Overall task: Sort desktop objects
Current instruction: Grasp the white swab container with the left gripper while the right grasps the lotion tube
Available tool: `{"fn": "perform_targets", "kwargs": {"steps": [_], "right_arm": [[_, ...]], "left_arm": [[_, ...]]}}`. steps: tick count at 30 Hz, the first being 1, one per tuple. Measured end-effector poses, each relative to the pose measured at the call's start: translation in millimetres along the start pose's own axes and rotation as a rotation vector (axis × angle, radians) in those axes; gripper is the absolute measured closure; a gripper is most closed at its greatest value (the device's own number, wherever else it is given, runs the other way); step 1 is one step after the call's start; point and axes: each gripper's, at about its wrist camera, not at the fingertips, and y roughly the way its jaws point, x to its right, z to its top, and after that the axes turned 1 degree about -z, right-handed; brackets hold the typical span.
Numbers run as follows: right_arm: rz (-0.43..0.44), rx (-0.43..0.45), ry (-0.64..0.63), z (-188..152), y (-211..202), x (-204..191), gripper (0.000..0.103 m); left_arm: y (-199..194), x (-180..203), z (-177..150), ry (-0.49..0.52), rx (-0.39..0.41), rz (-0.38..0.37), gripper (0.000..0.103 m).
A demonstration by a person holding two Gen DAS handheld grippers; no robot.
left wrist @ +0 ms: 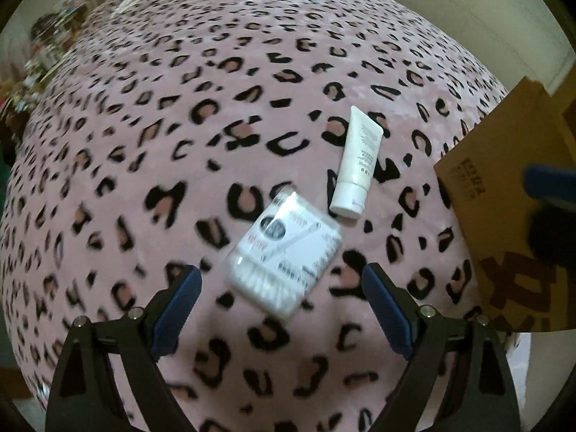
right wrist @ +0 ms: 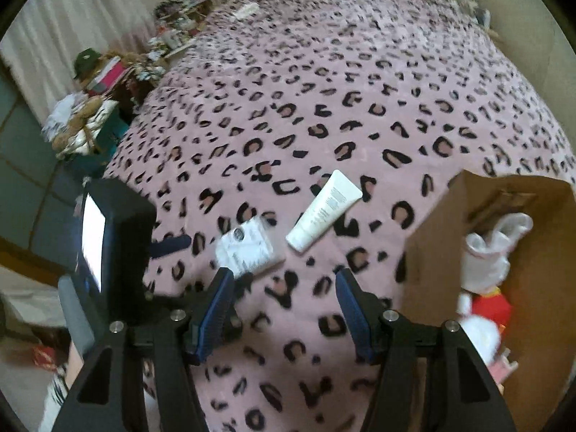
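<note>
**Two loose items left on the bed, both grippers empty**

Two things still lie out on the pink leopard-print bed cover (left wrist: 180,115), the largest thing in view, with wide bare fabric to the left and far side. At the right edge stands an open cardboard box (right wrist: 432,244), already holding a white plush rabbit (right wrist: 486,252) in red clothing; it looks like the sorting destination, though that is a judgement.

Next in size, the flat pack of cotton swabs (left wrist: 284,252) lies just ahead of the left gripper (left wrist: 282,280), almost centred between its tips. The pack's long axis runs diagonally, from near-left to far-right, so the jaws would straddle it across a corner unless the wrist rolls a little. The left jaws stand wide open with nothing in them.

Smallest, the white cream tube (left wrist: 356,165) lies just beyond the pack, apart from it, cap toward the near side and crimped end pointing away, closer to the box.

The right gripper (right wrist: 284,288) has its jaws partly open and empty, with bare cover between them; the tube (right wrist: 324,212) lies ahead of it, slightly right, the pack (right wrist: 246,248) ahead left. The left hand is nearer the pack, the right better placed for the tube. The box wall crowds the right side.
</note>
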Motion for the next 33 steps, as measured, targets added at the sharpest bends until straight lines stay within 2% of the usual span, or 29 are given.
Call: {"fn": "perform_targets", "kwargs": {"steps": [5,14,20,24,26,30,33], "right_arm": [[-0.018,-0.052,0.088,26.0,46.6,7.8,0.043],[-0.094,-0.168,0.16,41.8,126.8,26.2,0.043],[-0.079,-0.215,0.213,40.3,159.1,35.5,0.042],[-0.104,-0.229,0.206,42.6,165.6,33.8,0.042],[-0.118,-0.215,0.173,42.5,163.7,28.0,0.042],[-0.163,-0.203,0.064,37.8,164.0,13.3,0.042],[-0.158,-0.184,0.041,32.9,159.0,12.3,0.053]], "left_arm": [[28.5,0.2,11.4,0.043,-0.009,-0.053,0.011],[69.9,-22.6,20.2,-0.057,-0.022,-0.236,0.009],[84.6,-21.7,20.4,-0.058,0.005,-0.236,0.009],[80.0,-26.5,16.0,-0.066,0.033,-0.24,0.017],[74.9,-34.9,13.4,-0.099,0.051,-0.256,0.023],[67.1,-49.7,8.7,-0.156,0.064,-0.272,0.028],[57.4,-63.4,1.5,-0.197,0.07,-0.271,0.031]]}}
